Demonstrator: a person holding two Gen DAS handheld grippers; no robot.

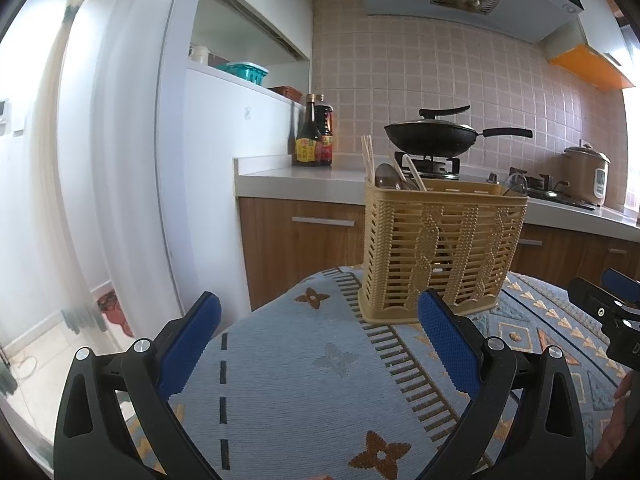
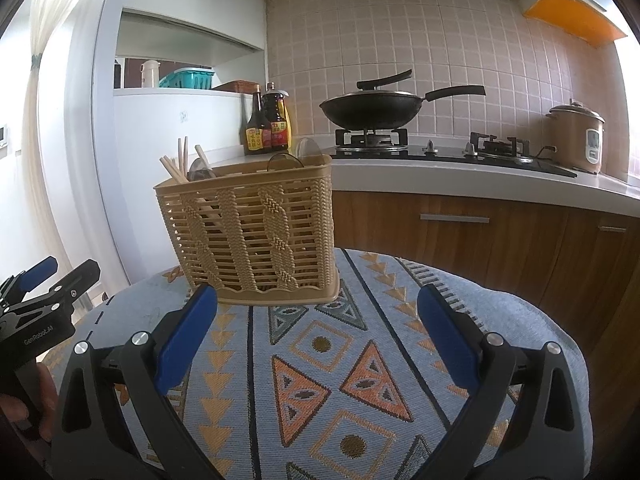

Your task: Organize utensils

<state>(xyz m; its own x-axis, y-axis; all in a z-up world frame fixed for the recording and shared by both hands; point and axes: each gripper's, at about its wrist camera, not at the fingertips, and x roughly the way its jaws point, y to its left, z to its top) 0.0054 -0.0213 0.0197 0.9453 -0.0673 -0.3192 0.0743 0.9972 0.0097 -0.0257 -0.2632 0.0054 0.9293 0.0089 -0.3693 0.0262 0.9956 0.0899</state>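
Nearest in the left wrist view, the left gripper [image 1: 320, 316] is seen with its two blue-padded black fingers [image 1: 192, 344] spread wide apart, nothing held between them. Beneath it lies a light-blue woven tablecloth with orange and brown geometric patterns [image 1: 288, 360]. In the right wrist view, the right gripper [image 2: 318, 312] is likewise held with its blue-padded fingers [image 2: 448, 340] wide apart and empty, above the same cloth [image 2: 340, 360].

Just beyond both sets of fingertips, the tan plastic woven-look utensil basket [image 1: 440, 248] is found standing upright on the cloth. In the left view it is placed ahead and to the right, its base partly covered by the right-hand fingertip. In the right view the basket [image 2: 256, 232] is placed ahead and to the left, its base just beyond the left-hand fingertip. Pale wooden chopsticks [image 2: 180, 164] and the bowls of metal spoons [image 1: 386, 176] are seen rising above its rim.

Farther back, a white countertop over brown wooden cabinets [image 2: 460, 184] is seen, with two dark sauce bottles [image 2: 266, 124], a lidded black wok on a gas stove [image 2: 376, 110] and a brown rice cooker [image 2: 576, 140].
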